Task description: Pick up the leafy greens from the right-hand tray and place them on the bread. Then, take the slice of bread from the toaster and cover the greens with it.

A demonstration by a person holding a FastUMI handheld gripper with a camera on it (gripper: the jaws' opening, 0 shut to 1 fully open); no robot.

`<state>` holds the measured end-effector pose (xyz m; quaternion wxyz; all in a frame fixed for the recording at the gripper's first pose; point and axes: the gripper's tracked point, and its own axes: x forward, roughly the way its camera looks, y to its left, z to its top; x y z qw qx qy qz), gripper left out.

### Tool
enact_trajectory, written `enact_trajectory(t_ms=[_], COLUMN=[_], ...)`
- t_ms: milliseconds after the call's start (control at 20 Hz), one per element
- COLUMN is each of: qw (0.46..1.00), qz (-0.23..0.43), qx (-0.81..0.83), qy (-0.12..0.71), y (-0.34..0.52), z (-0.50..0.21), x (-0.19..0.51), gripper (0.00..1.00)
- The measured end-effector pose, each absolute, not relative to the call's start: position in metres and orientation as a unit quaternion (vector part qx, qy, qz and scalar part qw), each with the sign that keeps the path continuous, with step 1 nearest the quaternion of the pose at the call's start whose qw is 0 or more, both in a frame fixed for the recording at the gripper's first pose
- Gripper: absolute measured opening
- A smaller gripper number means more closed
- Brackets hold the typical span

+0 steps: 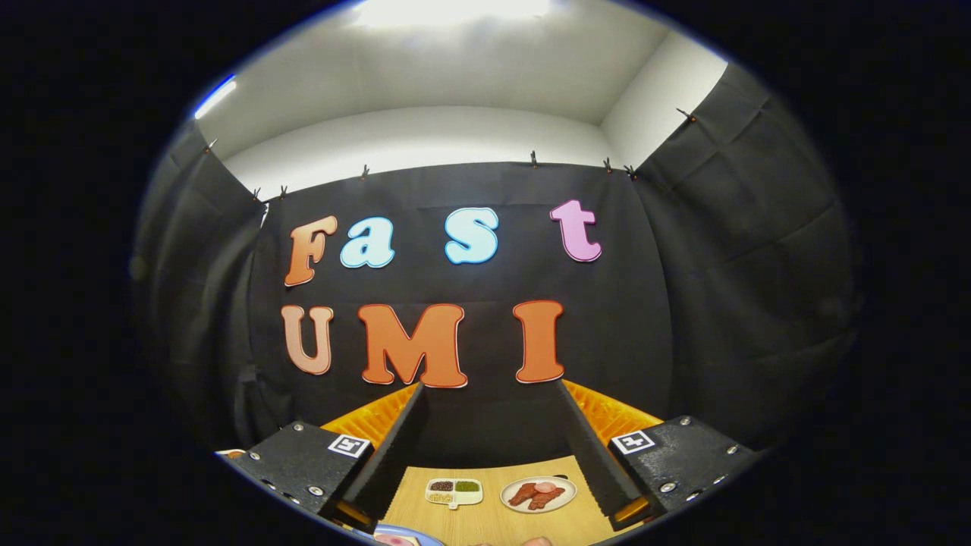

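Observation:
My gripper (491, 394) is held high above the table and points at the booth's back wall. Its two fingers stand wide apart with nothing between them. Far below, between the fingers, lies a wooden table (493, 523). A blue plate (406, 537) with something pale on it peeks in at the near side, by the left finger. What lies on it is too small to tell. The greens, the toaster and the bread are hidden from here.
On the table beyond the fingers sit a small white divided dish (454, 491) with dark and green fillings and a white plate (538, 494) with reddish-brown meat pieces. A black cloth wall (683, 303) closes the booth behind and on both sides.

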<state>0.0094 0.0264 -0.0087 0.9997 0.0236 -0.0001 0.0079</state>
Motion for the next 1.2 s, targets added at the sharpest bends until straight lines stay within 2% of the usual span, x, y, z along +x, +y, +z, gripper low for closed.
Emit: enact_trajectory(t_ms=[550, 1000, 1200], qw=[0.997, 0.971, 0.942], qz=[0.007, 0.005, -0.001], qx=[0.025, 0.049, 0.054], qy=[0.076, 0.234, 0.33], y=[0.027, 0.022, 0.019], z=[-0.061, -0.161, -0.215], x=[0.013, 0.009, -0.005], gripper=[1.0, 1.0, 1.0])
